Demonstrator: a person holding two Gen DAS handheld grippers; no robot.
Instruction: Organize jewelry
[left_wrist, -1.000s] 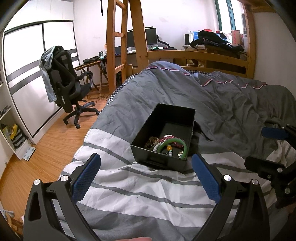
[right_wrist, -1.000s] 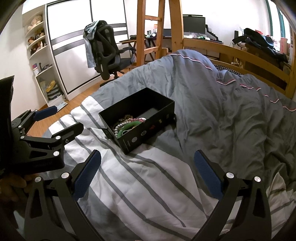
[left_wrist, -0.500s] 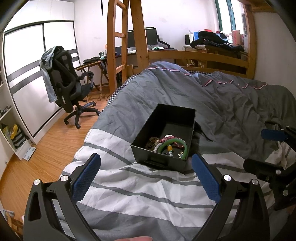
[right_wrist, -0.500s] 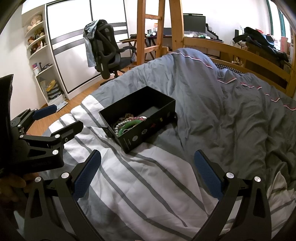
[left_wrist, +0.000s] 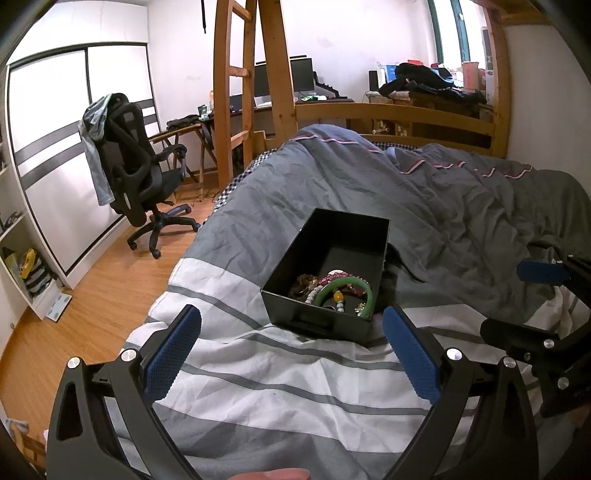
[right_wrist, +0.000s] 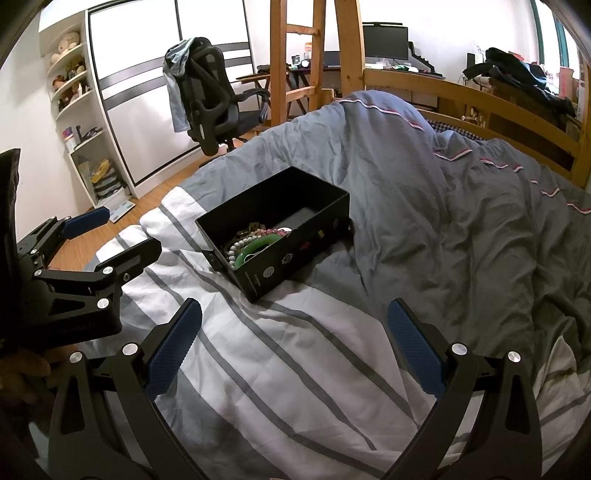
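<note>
**A:** Left wrist view first: we've got the left gripper (left_wrist: 291, 354) hovering over the striped blanket (left_wrist: 295, 387), fingers spread wide, nothing between them. The black box (left_wrist: 328, 275) sits on the bed just ahead, between the blue pads.

**B:** Yep, and the jewelry (left_wrist: 334, 291) is all piled at the near end of that box: a green bangle (left_wrist: 343, 286), a white bead strand, some pink beads, something brownish we can't make out.

**A:** From the right wrist view, our right gripper (right_wrist: 293, 345) is wide apart too, holding nothing. The box (right_wrist: 295, 247) is ahead and a bit left of it, well clear of the pads.

**B:** And there's an office chair (right_wrist: 212, 107) on the wood floor beyond the bed.
</note>
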